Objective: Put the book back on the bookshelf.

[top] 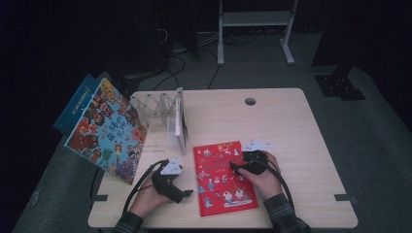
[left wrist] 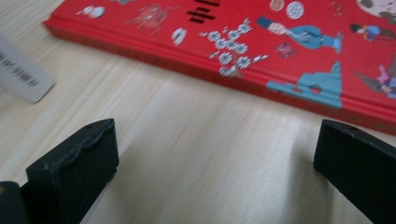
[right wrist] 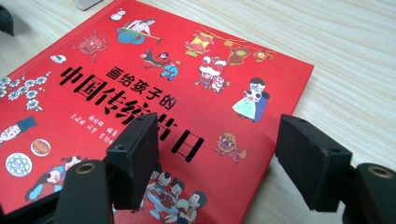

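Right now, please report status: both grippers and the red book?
Left gripper open, empty, beside the red book. Right gripper open over the book's right edge, no grip. Book flat on the table. Nothing in the way.

Room dark, light only over the light-wood table, which has a round cable hole near its far edge. Grey carpet floor. White metal frame behind it, loose black cables on the floor.
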The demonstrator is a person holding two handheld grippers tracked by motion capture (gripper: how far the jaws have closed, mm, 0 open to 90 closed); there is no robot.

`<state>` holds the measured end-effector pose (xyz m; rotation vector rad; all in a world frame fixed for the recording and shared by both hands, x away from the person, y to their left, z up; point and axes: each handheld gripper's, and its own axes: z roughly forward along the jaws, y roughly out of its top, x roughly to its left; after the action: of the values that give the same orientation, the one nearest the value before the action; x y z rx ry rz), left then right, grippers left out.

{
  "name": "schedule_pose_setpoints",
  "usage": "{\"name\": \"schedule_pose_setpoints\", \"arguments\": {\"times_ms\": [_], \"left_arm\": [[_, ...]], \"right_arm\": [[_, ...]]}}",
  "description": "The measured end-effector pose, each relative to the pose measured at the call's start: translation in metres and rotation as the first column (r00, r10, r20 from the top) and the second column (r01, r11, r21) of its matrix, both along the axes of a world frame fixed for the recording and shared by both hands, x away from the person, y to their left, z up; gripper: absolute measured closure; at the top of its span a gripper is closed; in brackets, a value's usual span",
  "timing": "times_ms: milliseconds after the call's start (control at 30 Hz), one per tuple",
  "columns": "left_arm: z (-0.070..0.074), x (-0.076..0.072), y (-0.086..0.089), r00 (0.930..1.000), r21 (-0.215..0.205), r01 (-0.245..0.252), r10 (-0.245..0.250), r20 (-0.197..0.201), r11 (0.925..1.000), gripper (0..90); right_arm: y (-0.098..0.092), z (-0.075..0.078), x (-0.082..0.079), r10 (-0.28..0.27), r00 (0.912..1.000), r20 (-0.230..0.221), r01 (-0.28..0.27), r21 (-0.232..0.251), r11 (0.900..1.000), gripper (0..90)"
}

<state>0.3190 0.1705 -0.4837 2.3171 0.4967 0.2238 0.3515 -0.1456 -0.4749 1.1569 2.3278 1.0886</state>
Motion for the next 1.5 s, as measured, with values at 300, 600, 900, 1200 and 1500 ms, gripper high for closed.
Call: {"name": "schedule_pose_setpoints", "arguments": {"times_ms": [300, 600, 900, 1200, 1500], "left_arm": [[0.001, -0.005, -0.011, 0.9988, 0.014, 0.048, -0.049, 0.003, 0.9987, 0.0], [0.0, -0.005, -0.011, 0.9986, -0.007, 0.053, -0.053, -0.005, 0.9986, 0.0], [0.0, -0.005, -0.02, 0.9971, -0.028, 0.074, -0.075, -0.01, 0.9968, 0.0], [0.0, -0.006, -0.026, 0.9979, -0.032, 0.065, -0.065, -0.004, 0.9974, 0.0], [-0.001, -0.006, -0.036, 0.9982, 0.001, 0.06, -0.06, -0.001, 0.9982, 0.0]], "right_arm": [[0.013, 0.002, 0.004, 0.034, 0.9994, -0.006, -0.034, -0.014, 0.999, 30.1], [0.02, 0.003, 0.005, 0.045, 0.9989, -0.012, -0.045, -0.025, 0.999, 30.3], [0.019, 0.003, 0.005, 0.051, 0.9986, -0.012, -0.051, -0.024, 0.998, 30.5], [0.014, 0.004, 0.005, 0.05, 0.9986, -0.016, -0.05, -0.03, 0.998, 31.5], [0.0, 0.012, -0.002, 0.033, 0.998, -0.054, -0.036, -0.047, 0.998, 35.8]]}}
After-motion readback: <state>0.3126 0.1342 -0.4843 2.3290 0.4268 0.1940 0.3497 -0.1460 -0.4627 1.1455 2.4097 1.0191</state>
